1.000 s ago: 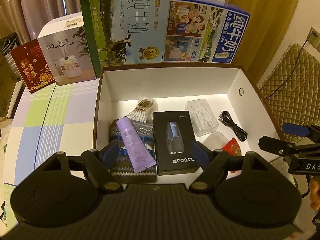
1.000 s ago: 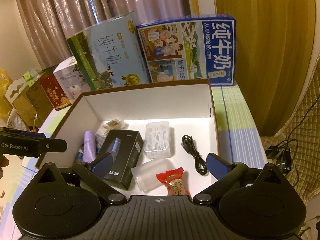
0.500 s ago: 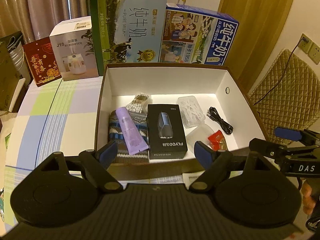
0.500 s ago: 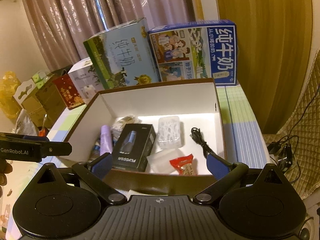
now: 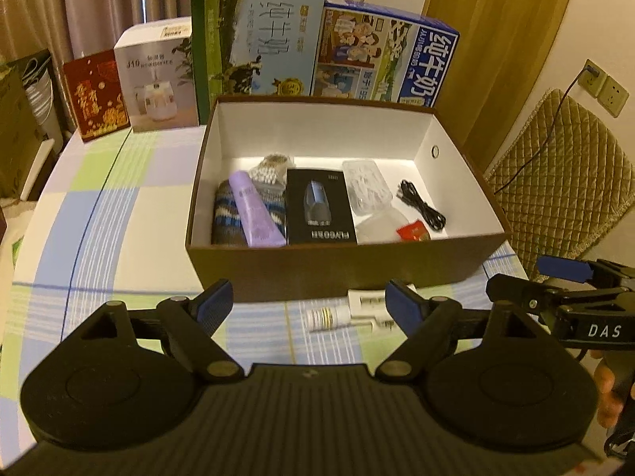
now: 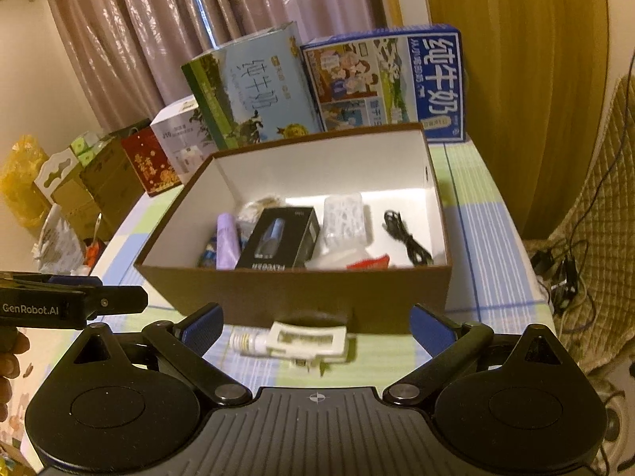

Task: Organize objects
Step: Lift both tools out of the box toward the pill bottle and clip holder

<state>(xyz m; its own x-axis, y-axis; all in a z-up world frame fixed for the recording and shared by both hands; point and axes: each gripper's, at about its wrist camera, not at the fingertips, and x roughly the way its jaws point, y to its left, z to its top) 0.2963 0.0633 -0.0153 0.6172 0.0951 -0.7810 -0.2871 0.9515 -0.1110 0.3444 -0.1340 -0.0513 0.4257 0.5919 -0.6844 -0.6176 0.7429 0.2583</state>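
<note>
Brown open-top box (image 5: 341, 265) on checked tablecloth (image 5: 111, 214), white inside. Contents, left to right: striped knit item (image 5: 226, 214) under a purple tube (image 5: 256, 214), bag of cotton swabs (image 5: 272, 170) behind, black FLYCO box (image 5: 319, 208), clear plastic case (image 5: 367, 190), coiled black cable (image 5: 422, 210), red snack wrapper (image 5: 412, 232) at the front wall.

Outside the box, just beside its near wall: white packaged item with a small ribbed cap (image 6: 293, 341), lying flat on the cloth.

Left gripper (image 5: 309, 305) spread wide, empty, held short of the box. Right gripper (image 6: 315, 321) likewise spread, empty, white package lying between its fingertips' line and the box.

Behind box: two milk cartons (image 5: 258, 39), humidifier box (image 5: 158, 83), red card box (image 5: 95, 95).
</note>
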